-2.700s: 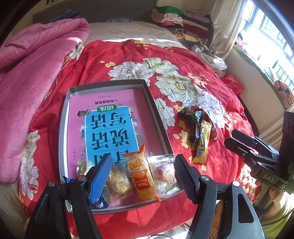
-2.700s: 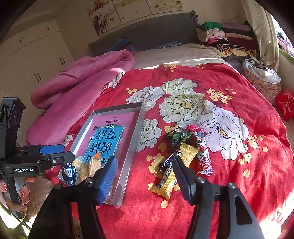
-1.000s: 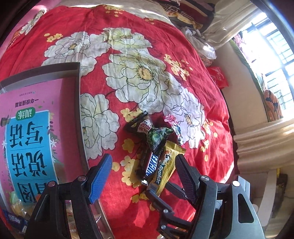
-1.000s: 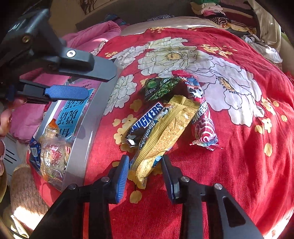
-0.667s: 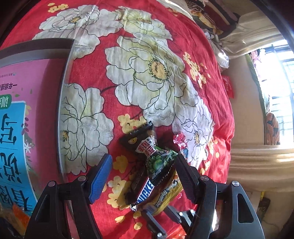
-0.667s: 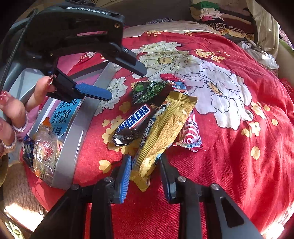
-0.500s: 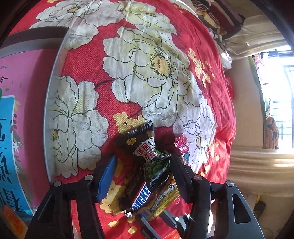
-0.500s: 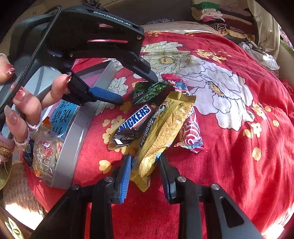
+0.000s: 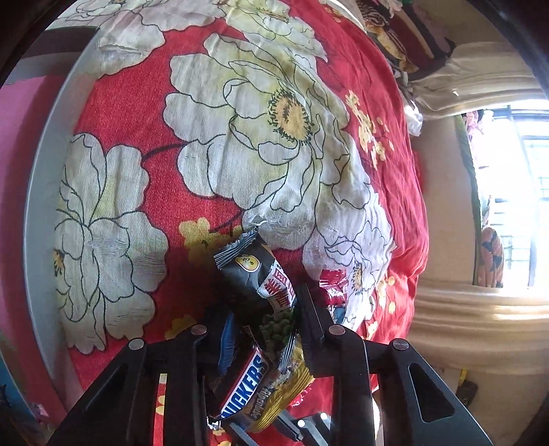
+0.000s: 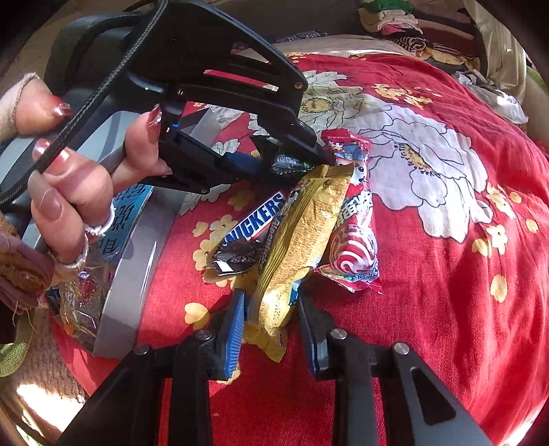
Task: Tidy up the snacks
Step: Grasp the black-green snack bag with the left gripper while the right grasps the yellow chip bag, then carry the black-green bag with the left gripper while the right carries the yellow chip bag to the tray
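A heap of snacks lies on the red flowered bedspread [image 9: 240, 144]. My left gripper [image 9: 262, 319] is shut on a black snack packet with a green print [image 9: 260, 278]; it also shows in the right wrist view [image 10: 290, 161], held by the left gripper [image 10: 288, 156]. A Snickers bar [image 10: 255, 219] and a red-white candy packet [image 10: 353, 233] lie beside it. My right gripper [image 10: 271, 308] is closed around the near end of a yellow snack packet [image 10: 302, 233]. The grey tray [image 10: 137, 274] stands to the left with wrapped snacks [image 10: 79, 298] in it.
A pink and blue book [image 10: 127, 209] lies in the tray. The tray rim [image 9: 37, 206] runs along the left of the left wrist view. Folded clothes [image 10: 405, 31] are stacked at the bed's far end. A window [image 9: 514, 171] is on the right.
My left gripper has swung from the tray to the snack heap and closed on the black packet. My right gripper has narrowed around the yellow packet's near end.
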`<move>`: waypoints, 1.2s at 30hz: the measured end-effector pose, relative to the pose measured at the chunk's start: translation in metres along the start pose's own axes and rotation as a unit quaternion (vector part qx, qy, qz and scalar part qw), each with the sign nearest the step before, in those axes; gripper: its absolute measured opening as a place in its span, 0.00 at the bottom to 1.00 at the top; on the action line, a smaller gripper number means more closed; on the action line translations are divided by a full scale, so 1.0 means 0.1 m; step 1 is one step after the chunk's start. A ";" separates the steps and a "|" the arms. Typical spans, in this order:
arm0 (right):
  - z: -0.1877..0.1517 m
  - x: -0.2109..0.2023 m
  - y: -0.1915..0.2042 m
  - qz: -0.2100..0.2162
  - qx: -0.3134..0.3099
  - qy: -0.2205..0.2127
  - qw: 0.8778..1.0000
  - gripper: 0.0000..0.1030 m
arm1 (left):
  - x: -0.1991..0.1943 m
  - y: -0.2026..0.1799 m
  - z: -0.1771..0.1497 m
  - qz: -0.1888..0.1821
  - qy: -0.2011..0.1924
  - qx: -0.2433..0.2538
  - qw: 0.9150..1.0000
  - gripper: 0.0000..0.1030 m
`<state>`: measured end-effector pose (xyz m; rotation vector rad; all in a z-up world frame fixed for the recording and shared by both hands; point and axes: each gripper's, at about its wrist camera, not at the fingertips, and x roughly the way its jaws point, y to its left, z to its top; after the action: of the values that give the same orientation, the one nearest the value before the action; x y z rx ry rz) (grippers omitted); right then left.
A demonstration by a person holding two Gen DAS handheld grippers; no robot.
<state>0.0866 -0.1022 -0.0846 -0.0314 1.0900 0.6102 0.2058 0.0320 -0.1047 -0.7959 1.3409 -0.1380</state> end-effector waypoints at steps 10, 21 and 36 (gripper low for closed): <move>-0.01 -0.20 0.00 0.034 0.016 -0.014 0.999 0.26 | -0.63 0.08 -0.30 0.006 -0.043 0.061 0.997 0.31; 0.06 -0.49 0.34 0.055 -0.014 -0.040 0.998 0.26 | -1.64 0.51 -0.83 0.055 -0.122 0.102 0.986 0.31; 0.16 -0.44 1.12 0.086 -0.095 -0.029 0.991 0.24 | -2.20 1.36 -1.31 0.120 -0.164 0.063 0.977 0.31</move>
<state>0.0322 -0.0235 -0.0107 -0.0849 0.9811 0.8632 -0.0166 0.1900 -0.0075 -0.5168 1.0912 0.0965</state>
